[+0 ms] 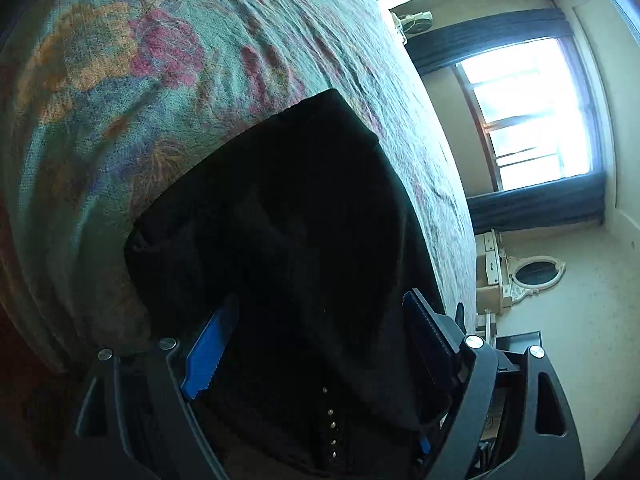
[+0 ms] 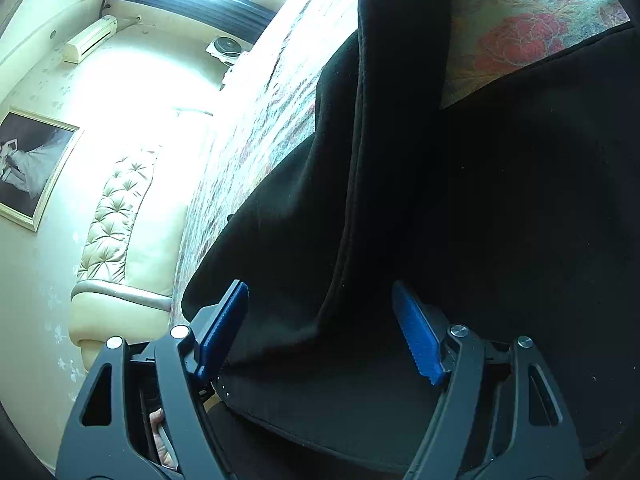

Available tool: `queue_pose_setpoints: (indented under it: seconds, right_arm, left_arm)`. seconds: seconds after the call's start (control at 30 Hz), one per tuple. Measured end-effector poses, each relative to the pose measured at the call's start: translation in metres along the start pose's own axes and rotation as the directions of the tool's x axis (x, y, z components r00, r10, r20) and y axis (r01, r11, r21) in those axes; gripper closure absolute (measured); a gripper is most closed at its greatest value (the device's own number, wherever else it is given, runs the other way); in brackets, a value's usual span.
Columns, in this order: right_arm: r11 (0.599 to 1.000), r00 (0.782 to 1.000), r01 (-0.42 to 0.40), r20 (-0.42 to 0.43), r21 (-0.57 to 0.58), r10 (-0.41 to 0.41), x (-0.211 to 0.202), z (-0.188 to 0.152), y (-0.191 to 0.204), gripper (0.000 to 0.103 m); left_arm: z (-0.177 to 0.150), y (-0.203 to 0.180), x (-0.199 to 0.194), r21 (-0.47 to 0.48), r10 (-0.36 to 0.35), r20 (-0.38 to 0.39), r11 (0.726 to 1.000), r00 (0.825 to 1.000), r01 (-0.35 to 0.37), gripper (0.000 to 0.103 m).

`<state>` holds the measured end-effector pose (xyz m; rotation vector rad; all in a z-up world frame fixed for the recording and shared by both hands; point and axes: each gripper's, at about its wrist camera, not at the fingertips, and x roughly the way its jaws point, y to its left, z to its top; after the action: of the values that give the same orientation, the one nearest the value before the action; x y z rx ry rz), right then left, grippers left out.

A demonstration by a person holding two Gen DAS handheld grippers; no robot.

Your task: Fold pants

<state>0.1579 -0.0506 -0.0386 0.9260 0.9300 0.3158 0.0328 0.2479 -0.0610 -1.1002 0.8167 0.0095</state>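
Black pants (image 1: 288, 216) lie on a bed with a floral bedspread (image 1: 140, 80). In the left wrist view they form a dark folded mass, with a row of small metal studs near the bottom. My left gripper (image 1: 320, 320) is open, its blue pads on either side of the cloth. In the right wrist view the pants (image 2: 400, 200) spread out with one leg running toward the top, over the bedspread (image 2: 520, 32). My right gripper (image 2: 320, 308) is open over the pants, with a seam running between its jaws.
A bright window with dark curtains (image 1: 532, 120) and a white dresser with an oval mirror (image 1: 532, 272) stand beyond the bed. A tufted cream headboard (image 2: 116, 216), a framed picture (image 2: 32, 164) and a wall air conditioner (image 2: 90, 38) show in the right wrist view.
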Motion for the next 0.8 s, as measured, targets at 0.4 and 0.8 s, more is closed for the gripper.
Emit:
queue_pose_setpoints:
  seconds: [0.4, 0.8]
  right_arm:
    - [0.996, 0.994, 0.085, 0.062, 0.027, -0.086, 0.006, 0.016, -0.001, 0.051]
    - [1.0, 0.991, 0.008, 0.135, -0.021, -0.005, -0.038, 0.0, -0.002, 0.09]
  left_arm:
    - [0.005, 0.004, 0.005, 0.015, 0.043, 0.001, 0.999, 0.999, -0.043, 0.075]
    - [0.012, 0.0, -0.009, 0.011, -0.025, 0.037, 1.0, 0.999, 0.025, 0.092]
